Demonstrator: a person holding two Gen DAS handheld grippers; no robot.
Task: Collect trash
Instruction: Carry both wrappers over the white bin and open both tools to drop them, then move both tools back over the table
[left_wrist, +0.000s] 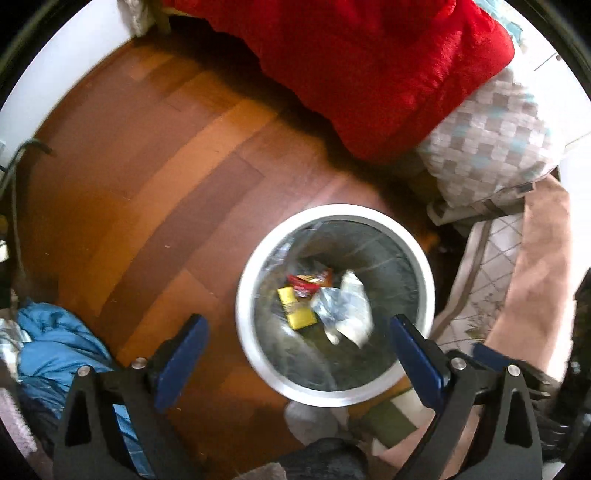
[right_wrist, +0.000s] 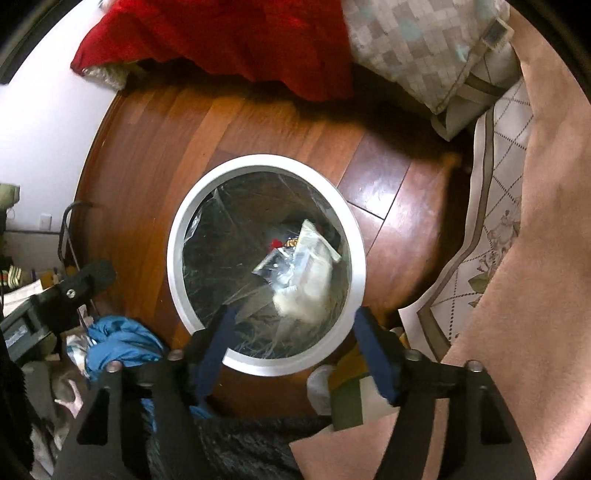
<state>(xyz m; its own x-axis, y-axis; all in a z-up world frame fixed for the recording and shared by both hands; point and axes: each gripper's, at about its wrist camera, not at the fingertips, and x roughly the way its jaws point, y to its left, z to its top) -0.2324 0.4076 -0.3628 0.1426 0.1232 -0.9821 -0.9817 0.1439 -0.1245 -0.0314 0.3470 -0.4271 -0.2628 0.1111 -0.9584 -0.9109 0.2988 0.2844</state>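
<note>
A round bin with a white rim (left_wrist: 255, 266) (right_wrist: 173, 254) and a clear liner stands on the wooden floor. At its bottom lie a crumpled white and clear wrapper (left_wrist: 347, 306), a yellow piece (left_wrist: 299, 312) and a red wrapper (left_wrist: 306, 280). In the right wrist view a pale, blurred wrapper (right_wrist: 310, 273) lies or falls inside the bin. My left gripper (left_wrist: 297, 325) hangs open over the bin's near side, with nothing between its blue pads. My right gripper (right_wrist: 295, 312) also points down into the bin, open and holding nothing.
A red blanket (left_wrist: 369, 62) and a checked pillow (left_wrist: 491, 144) hang off the bed behind the bin. A pink blanket (right_wrist: 535, 240) and patterned sheet (right_wrist: 491, 221) lie right. Blue cloth (left_wrist: 55, 339) and clutter sit left. A white sock (right_wrist: 321, 387) is close to the bin.
</note>
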